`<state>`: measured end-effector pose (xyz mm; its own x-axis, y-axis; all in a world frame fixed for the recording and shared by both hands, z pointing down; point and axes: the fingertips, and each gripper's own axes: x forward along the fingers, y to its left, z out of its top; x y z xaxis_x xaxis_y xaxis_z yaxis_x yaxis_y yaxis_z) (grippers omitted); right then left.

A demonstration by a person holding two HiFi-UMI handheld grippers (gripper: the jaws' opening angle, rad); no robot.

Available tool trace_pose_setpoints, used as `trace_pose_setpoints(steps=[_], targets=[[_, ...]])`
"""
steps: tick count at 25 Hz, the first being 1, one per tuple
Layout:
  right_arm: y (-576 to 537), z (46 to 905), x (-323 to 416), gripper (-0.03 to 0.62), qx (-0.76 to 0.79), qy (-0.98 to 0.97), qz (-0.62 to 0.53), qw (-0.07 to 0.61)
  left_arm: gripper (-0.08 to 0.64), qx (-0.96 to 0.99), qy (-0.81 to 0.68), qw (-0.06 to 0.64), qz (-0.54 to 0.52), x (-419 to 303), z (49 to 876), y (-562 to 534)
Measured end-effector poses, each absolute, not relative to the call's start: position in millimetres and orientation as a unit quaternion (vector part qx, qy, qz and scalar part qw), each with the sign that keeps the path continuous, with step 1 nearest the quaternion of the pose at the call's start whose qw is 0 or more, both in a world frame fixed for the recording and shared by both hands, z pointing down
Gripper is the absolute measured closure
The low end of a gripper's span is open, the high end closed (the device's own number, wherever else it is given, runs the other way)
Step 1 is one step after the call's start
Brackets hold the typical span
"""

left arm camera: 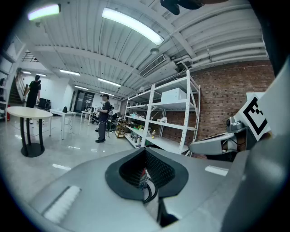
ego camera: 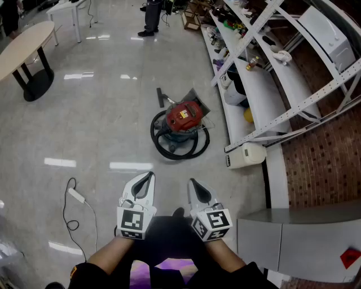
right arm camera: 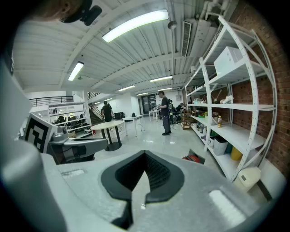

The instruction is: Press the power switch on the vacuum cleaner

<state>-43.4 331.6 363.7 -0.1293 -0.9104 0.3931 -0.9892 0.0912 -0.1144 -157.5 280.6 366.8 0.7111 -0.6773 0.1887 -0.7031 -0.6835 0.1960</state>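
Head view: red and grey canister vacuum cleaner (ego camera: 181,123) stood on the glossy pale tiled floor (ego camera: 107,118), ahead of both grippers and well apart from them. Its black hose (ego camera: 169,148) lay coiled in a loop round the body. Short black nozzle piece (ego camera: 160,97) lay on the floor just beyond it. Power switch too small to pick out on the red top.

Left gripper (ego camera: 148,176): held low and close to the person, pointing toward the vacuum cleaner. In the left gripper view (left arm camera: 145,150) the two jaws met at their tips, dark ribbed pads closed into a V. Nothing was clamped. Only a thin slit stayed behind the tips, with a sliver of red and black showing through it.

Right gripper (ego camera: 192,182): beside the left one, the two not touching, aimed the same way. In the right gripper view (right arm camera: 145,157) the jaws were likewise drawn together at the tips and held nothing, with bare floor visible through the narrow wedge behind them. A bit of the vacuum cleaner's red top (right arm camera: 194,158) showed just over the right-hand jaw.

Surroundings: tall white metal shelving rack (ego camera: 254,90) ran along a red brick wall (ego camera: 321,152) to the right of the vacuum cleaner. Small white box-shaped appliance (ego camera: 246,155) sat at the rack's foot, near the hose loop. Oval beige table on a black base (ego camera: 22,42) stood far left. White plug block with a thin black cable (ego camera: 76,195) lay on the floor left of the left gripper. A standing person (ego camera: 152,17) was at the far end of the room.
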Motion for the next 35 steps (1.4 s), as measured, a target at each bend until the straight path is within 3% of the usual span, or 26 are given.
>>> trace_pose_setpoints(steps=[21,35], targets=[[318.7,371.9,-60.6,0.6,0.638,-0.736,0.208,0.094,0.543,0.901,-0.411,0.127,0.049,-200.9,370.5,271.6],[208.5,396.3,-41.5,0.6,0.595,-0.768,0.218,0.094,0.543,0.858,-0.492,0.136,0.063,-213.8,388.6,197.1]])
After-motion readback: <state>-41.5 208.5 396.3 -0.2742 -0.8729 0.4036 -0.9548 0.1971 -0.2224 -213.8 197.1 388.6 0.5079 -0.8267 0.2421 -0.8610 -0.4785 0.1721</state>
